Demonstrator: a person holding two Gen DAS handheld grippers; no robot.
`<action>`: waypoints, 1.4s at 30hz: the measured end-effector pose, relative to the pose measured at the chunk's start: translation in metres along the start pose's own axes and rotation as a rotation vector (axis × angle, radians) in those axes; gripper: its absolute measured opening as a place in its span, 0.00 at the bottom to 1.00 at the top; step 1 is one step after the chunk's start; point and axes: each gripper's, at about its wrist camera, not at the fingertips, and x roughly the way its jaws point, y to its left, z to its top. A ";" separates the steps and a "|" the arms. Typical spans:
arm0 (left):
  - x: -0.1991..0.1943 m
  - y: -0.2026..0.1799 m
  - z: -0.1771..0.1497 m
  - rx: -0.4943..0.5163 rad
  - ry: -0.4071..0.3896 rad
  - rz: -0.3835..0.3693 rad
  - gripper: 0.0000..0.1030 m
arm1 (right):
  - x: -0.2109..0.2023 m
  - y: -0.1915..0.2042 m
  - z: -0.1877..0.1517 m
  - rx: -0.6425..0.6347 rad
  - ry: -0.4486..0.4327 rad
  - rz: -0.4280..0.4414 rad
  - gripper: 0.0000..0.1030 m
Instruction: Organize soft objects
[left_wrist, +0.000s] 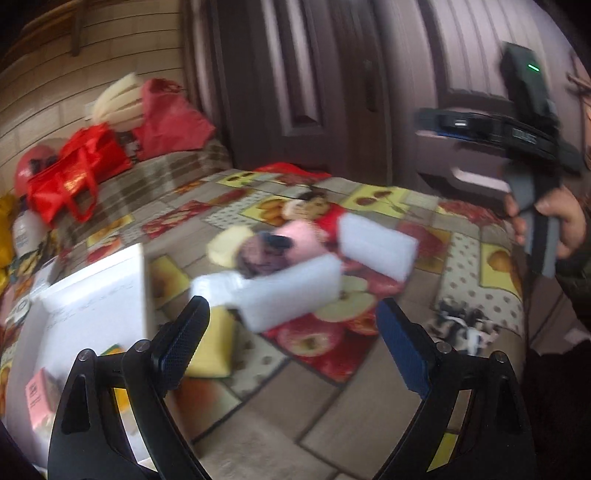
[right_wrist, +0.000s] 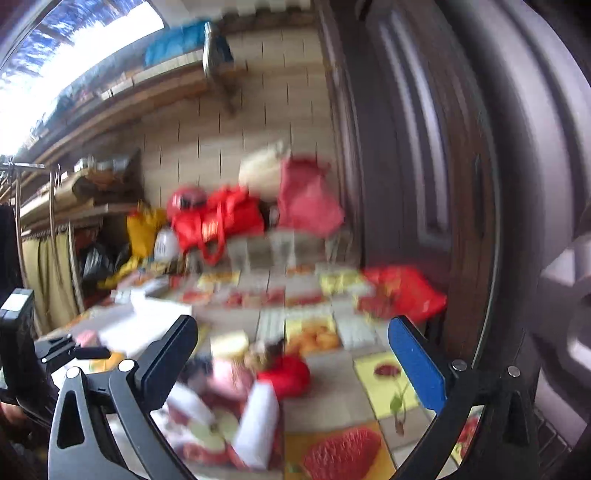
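A blurred heap of soft things lies on the fruit-print cloth (left_wrist: 258, 402): two white foam blocks (left_wrist: 291, 295) (left_wrist: 376, 245), a pink plush piece (left_wrist: 301, 236), a cream sponge (left_wrist: 229, 243), a doll in red (left_wrist: 317, 206) and a yellow sponge (left_wrist: 214, 349). My left gripper (left_wrist: 291, 343) hovers just short of the nearer foam block, open, touching nothing. My right gripper (right_wrist: 295, 358) stands open above the same heap, where a white foam block (right_wrist: 258, 421) and the pink piece (right_wrist: 229, 376) show below its jaws. A hand (left_wrist: 554, 221) holds its handle.
A white open box (left_wrist: 92, 314) with a pink packet inside stands left of the heap. Red bags (left_wrist: 74, 177) and a cream cushion (left_wrist: 118, 103) sit at the back by the tiled wall. A dark door (left_wrist: 314, 92) rises behind. A black-and-white scrap (left_wrist: 461, 326) lies right.
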 end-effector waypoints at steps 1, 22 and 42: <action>0.005 -0.014 0.004 0.042 0.012 -0.059 0.89 | 0.013 -0.003 -0.002 0.002 0.088 0.011 1.00; 0.051 -0.092 0.014 0.282 0.188 -0.266 0.89 | 0.090 0.012 -0.072 0.029 0.582 0.177 0.31; 0.036 -0.045 0.021 0.056 0.058 -0.202 0.26 | 0.030 -0.009 -0.039 0.219 0.217 0.196 0.26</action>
